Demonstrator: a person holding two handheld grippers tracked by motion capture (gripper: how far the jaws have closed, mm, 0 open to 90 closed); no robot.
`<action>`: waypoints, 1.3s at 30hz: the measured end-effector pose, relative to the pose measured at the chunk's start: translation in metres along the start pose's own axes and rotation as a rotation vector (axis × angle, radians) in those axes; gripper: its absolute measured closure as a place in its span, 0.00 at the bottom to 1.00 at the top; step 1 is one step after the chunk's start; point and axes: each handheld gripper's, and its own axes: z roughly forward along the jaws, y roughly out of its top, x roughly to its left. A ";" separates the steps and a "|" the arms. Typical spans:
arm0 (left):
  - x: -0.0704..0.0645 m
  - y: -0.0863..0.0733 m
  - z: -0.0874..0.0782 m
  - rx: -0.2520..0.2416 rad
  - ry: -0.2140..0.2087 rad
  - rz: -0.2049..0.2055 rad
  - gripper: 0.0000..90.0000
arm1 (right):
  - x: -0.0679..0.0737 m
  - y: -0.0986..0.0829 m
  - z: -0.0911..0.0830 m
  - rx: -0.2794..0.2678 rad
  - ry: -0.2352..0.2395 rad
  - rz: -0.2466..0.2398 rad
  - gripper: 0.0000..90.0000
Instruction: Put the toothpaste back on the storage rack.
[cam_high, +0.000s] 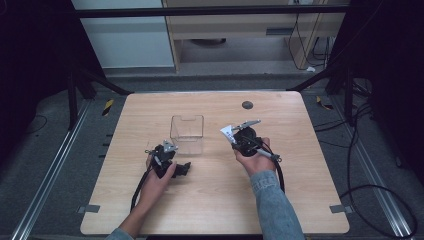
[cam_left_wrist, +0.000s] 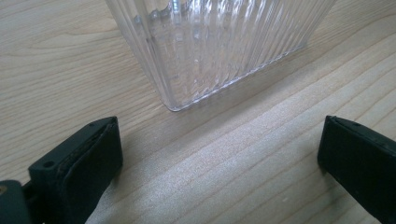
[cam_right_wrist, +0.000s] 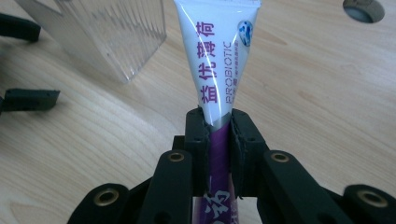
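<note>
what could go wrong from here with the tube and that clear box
The right gripper pinches the soft probiotic tube low down, so its long free end may flex or squeeze out contents. The clear ribbed container looks light and stands unheld: the left gripper is open just short of it, so a nudge from the tube might slide or tip it.

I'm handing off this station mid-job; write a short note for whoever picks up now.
Right hand-held gripper: shut on the white and purple tube, held up to the right of the clear ribbed container.
Left hand-held gripper: open, holding nothing, low over the table just in front of the container.
Done: tube picked up.
Left: tube not yet in the container; probably lower it in, perhaps steadying the container with the left.
</note>
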 end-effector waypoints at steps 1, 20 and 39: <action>0.000 0.000 0.000 0.000 0.000 0.000 0.00 | 0.000 0.001 -0.001 -0.007 -0.001 0.000 0.88; 0.000 0.000 0.000 0.000 0.000 -0.001 0.00 | 0.001 0.032 -0.007 -0.203 -0.016 0.027 0.88; 0.000 0.000 0.000 -0.001 0.001 0.002 0.00 | 0.011 0.061 -0.015 -0.303 -0.043 -0.021 0.88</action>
